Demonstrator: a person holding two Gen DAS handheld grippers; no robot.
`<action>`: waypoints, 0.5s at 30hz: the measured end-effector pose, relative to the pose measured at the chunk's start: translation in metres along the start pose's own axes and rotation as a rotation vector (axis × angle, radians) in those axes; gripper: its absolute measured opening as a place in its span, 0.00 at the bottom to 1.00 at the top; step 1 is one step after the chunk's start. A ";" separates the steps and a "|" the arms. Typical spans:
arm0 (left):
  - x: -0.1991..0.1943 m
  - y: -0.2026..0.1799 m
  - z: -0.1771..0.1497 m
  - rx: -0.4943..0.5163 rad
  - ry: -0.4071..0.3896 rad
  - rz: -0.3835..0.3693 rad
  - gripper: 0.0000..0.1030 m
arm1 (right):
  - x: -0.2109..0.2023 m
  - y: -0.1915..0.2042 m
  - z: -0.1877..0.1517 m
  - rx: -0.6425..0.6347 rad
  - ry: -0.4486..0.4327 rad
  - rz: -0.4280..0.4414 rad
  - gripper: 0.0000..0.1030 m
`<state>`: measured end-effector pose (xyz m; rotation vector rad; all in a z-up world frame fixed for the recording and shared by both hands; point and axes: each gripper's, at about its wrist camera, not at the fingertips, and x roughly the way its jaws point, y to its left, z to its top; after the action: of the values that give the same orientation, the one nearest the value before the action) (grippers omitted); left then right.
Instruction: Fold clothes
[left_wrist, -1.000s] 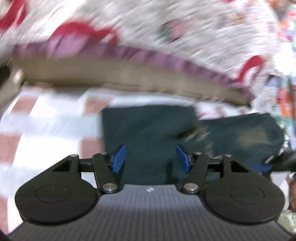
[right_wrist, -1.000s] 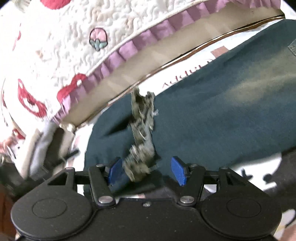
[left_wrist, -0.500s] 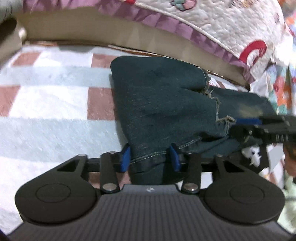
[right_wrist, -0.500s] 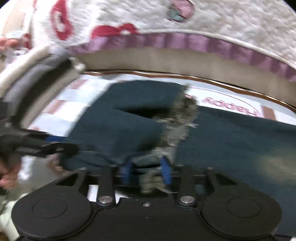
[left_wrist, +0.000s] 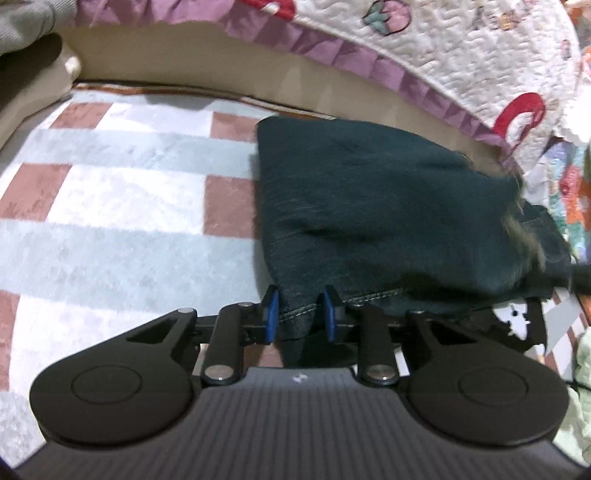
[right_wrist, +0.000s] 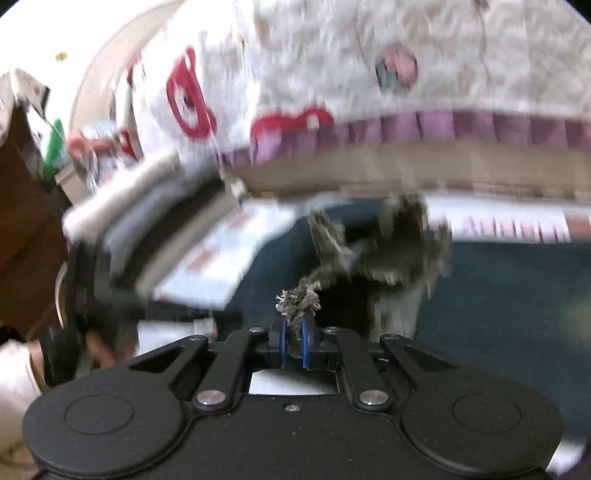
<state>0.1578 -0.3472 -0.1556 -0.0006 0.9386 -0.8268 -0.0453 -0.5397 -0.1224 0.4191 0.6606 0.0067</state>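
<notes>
Where blurred, frayed hem (right_wrist: 297, 301) claw-pinched.

A checked mat (left_wrist: 110, 206) in pale blue, white and dusty red covers the left half of the left wrist view. Across the top runs a white quilted bedspread (left_wrist: 461, 55) with red motifs and a purple frilled edge (left_wrist: 332, 48); beneath it shows a beige bed side (left_wrist: 184, 55). At upper left lies what may be folded grey and cream fabric (left_wrist: 26, 44), too blurred to tell.
</notes>
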 end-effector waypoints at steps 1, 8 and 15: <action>0.000 0.000 0.000 0.001 -0.002 0.002 0.23 | 0.004 -0.001 -0.010 0.008 0.030 -0.021 0.09; 0.000 0.001 0.000 -0.004 -0.013 0.004 0.23 | 0.008 -0.026 -0.011 0.142 0.086 -0.140 0.11; 0.002 -0.002 -0.003 0.017 -0.070 0.005 0.23 | 0.001 -0.071 0.070 0.342 -0.042 -0.002 0.50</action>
<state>0.1554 -0.3491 -0.1584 -0.0129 0.8651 -0.8248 -0.0118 -0.6310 -0.1007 0.7455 0.6213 -0.1182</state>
